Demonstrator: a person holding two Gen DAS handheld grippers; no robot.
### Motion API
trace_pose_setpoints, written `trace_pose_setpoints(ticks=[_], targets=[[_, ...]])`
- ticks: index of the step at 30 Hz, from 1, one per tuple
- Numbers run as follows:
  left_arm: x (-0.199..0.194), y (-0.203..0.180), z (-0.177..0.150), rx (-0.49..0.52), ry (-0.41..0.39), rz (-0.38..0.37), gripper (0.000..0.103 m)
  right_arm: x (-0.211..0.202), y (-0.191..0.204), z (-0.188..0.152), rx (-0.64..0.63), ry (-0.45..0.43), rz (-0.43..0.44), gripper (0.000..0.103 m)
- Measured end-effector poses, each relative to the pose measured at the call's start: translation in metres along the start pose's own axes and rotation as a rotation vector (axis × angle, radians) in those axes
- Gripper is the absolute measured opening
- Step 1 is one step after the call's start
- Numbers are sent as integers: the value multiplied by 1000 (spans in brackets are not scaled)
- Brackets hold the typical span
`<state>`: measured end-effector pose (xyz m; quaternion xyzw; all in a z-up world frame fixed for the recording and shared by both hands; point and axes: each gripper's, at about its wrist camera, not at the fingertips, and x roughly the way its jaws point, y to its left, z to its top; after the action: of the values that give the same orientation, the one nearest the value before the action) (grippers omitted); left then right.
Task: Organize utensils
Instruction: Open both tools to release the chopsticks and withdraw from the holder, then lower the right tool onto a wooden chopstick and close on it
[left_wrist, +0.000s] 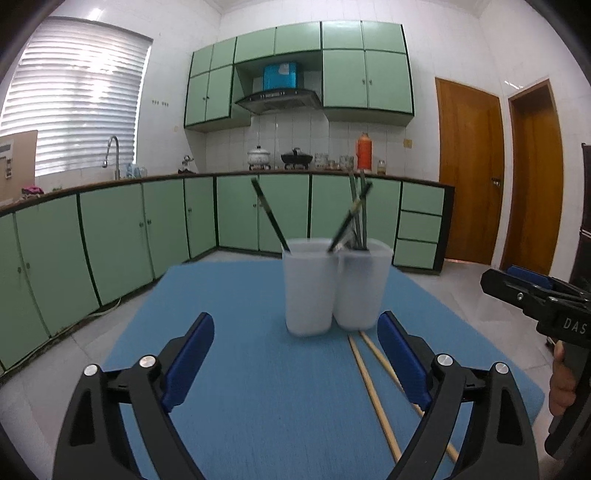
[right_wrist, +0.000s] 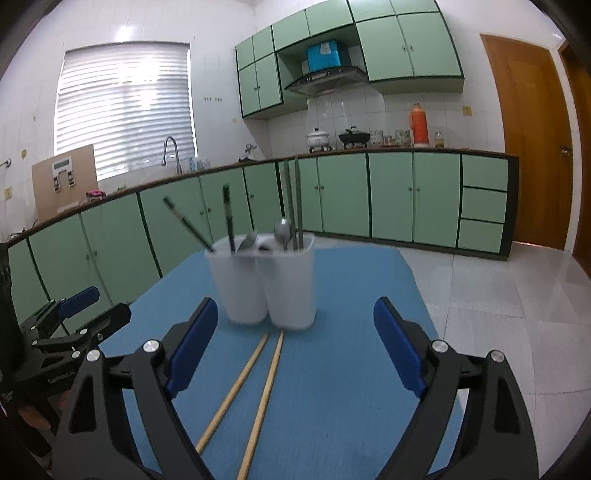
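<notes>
Two white plastic cups (left_wrist: 308, 291) (right_wrist: 243, 284) stand side by side on a blue mat (left_wrist: 229, 332) (right_wrist: 351, 350). Dark chopsticks (left_wrist: 269, 214) lean out of them, and in the right wrist view metal spoons (right_wrist: 282, 230) show in them too. Two wooden chopsticks (left_wrist: 373, 391) (right_wrist: 266, 384) lie loose on the mat in front of the cups. My left gripper (left_wrist: 295, 321) is open, short of the cups, nothing between its fingers. My right gripper (right_wrist: 295, 306) is open above the wooden chopsticks, apart from them. Each gripper shows at the edge of the other's view (left_wrist: 517, 291) (right_wrist: 85, 306).
Green cabinets (left_wrist: 110, 236) run along the wall behind the table, with a sink tap (left_wrist: 112, 155), pots and an orange flask (left_wrist: 364, 151) on the counter. Pale tiled floor (right_wrist: 498, 295) lies to the right, with wooden doors (left_wrist: 469, 173) beyond. A hand (left_wrist: 561, 384) grips the right tool's handle.
</notes>
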<state>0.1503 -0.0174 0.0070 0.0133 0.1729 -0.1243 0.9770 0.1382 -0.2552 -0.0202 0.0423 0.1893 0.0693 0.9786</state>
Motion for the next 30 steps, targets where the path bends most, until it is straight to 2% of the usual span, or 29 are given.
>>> trace_pose_setpoints(ticks=[8, 17, 25, 30], targets=[[-13, -6, -36, -4, 64, 6, 88, -13, 13, -49, -16, 47, -37, 84], [-23, -14, -77, 17, 124, 24, 88, -26, 24, -98, -38, 61, -87, 74], [-30, -6, -98, -6, 157, 48, 88, -23, 36, -127, -49, 109, -68, 69], [-34, -5, -108, 5, 165, 55, 88, -20, 48, -138, -69, 124, -60, 61]])
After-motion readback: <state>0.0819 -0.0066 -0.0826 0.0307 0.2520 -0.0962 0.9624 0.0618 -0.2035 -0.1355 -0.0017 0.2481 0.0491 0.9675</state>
